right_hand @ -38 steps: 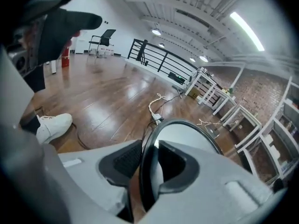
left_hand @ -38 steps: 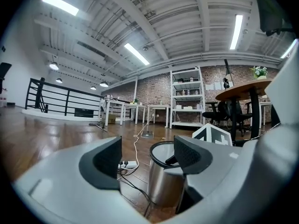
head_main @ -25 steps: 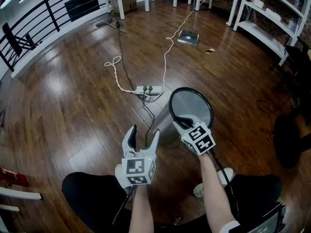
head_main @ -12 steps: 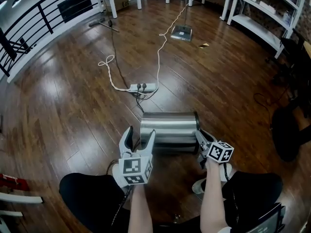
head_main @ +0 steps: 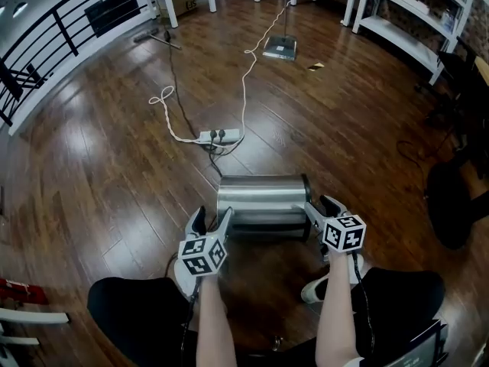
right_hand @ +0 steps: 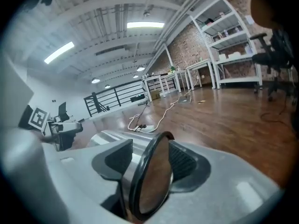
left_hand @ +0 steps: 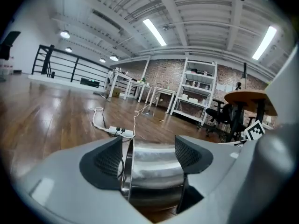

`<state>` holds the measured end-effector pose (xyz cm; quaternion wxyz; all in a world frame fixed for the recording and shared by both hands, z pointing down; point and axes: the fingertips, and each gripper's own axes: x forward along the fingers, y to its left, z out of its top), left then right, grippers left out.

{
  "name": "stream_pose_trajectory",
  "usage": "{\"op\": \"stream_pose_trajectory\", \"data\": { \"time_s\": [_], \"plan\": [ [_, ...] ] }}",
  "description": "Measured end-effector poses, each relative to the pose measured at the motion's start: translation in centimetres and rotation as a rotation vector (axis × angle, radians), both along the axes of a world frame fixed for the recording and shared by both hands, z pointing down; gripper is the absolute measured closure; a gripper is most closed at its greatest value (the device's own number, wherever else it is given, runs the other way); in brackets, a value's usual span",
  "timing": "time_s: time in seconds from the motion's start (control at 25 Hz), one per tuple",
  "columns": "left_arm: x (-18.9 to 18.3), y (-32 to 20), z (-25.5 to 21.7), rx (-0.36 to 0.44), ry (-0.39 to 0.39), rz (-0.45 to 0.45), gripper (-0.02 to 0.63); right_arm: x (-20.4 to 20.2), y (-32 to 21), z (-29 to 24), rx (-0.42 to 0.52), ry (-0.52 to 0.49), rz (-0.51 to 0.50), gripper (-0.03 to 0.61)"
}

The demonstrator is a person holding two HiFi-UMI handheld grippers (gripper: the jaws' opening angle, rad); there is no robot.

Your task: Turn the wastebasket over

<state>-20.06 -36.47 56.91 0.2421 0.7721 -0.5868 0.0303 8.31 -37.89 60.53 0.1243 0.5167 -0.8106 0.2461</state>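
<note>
While the wastebasket (head_main: 263,205) lies sideways on the floor (head_main: 114,167), lower centre, the right tool (head_main: 321,206) is opening its jaws around the rim; the left tool (head_main: 212,220) straddles the base end, open. Next, probably raise that base.

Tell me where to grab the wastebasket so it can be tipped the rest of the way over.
Take the black rim at the right end of the wastebasket, coming in from the right. The wastebasket lies on its side and its round steel body looks too wide to span, but the thin rim fits between jaws. The right gripper straddles it, its jaws opening.
</note>
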Motion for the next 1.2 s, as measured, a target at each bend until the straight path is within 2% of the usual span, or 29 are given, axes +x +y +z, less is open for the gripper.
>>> {"op": "stream_pose_trajectory", "data": {
  "time_s": [0.12,0.2,0.32,0.4,0.44,0.48,0.56,0.6,0.72,0.88,0.96,1.08,1.2],
  "plan": [
    [-1.0,-0.8,2.3,-0.037,0.164,-0.044,0.236,0.6,0.1,-0.7,-0.016,0.025,0.016,0.354],
    [-1.0,-1.1,4.0,-0.076,0.223,-0.034,0.238,0.5,0.3,-0.3,-0.041,0.017,0.021,0.354],
    [-0.4,-0.6,6.4,-0.140,0.235,0.023,0.271,-0.6,1.1,0.9,-0.095,0.028,-0.012,0.354],
    [0.3,-0.3,7.5,-0.165,0.250,0.061,0.352,-1.1,1.4,1.7,-0.125,0.044,-0.024,0.354],
    [0.6,-0.1,7.8,-0.168,0.264,0.071,0.367,-1.3,1.5,2.1,-0.137,0.047,-0.028,0.356],
    [0.7,-0.1,7.9,-0.167,0.278,0.074,0.383,-1.5,1.6,2.3,-0.146,0.046,-0.033,0.374],
    [0.8,-0.1,7.8,-0.165,0.278,0.085,0.393,-1.9,1.8,2.5,-0.152,0.020,-0.038,0.452],
    [0.8,-0.1,7.6,-0.165,0.263,0.098,0.399,-1.9,1.8,2.5,-0.151,0.003,-0.034,0.456],
    [1.8,0.0,6.1,-0.143,0.197,0.143,0.428,-1.0,1.5,2.3,-0.145,-0.057,0.014,0.463],
    [3.7,-1.8,0.0,-0.047,0.081,0.247,0.484,0.9,1.5,2.9,-0.179,-0.230,0.108,0.462],
    [5.1,-2.8,-2.9,-0.024,-0.029,0.327,0.497,0.9,2.0,3.9,-0.210,-0.327,0.151,0.457],
    [8.4,-2.9,-5.4,0.022,-0.236,0.438,0.500,0.9,3.2,6.7,-0.265,-0.436,0.231,0.454],
    [12.4,-1.9,-6.0,0.102,-0.476,0.561,0.511,0.3,4.3,10.8,-0.342,-0.418,0.269,0.447]
  ]
}}
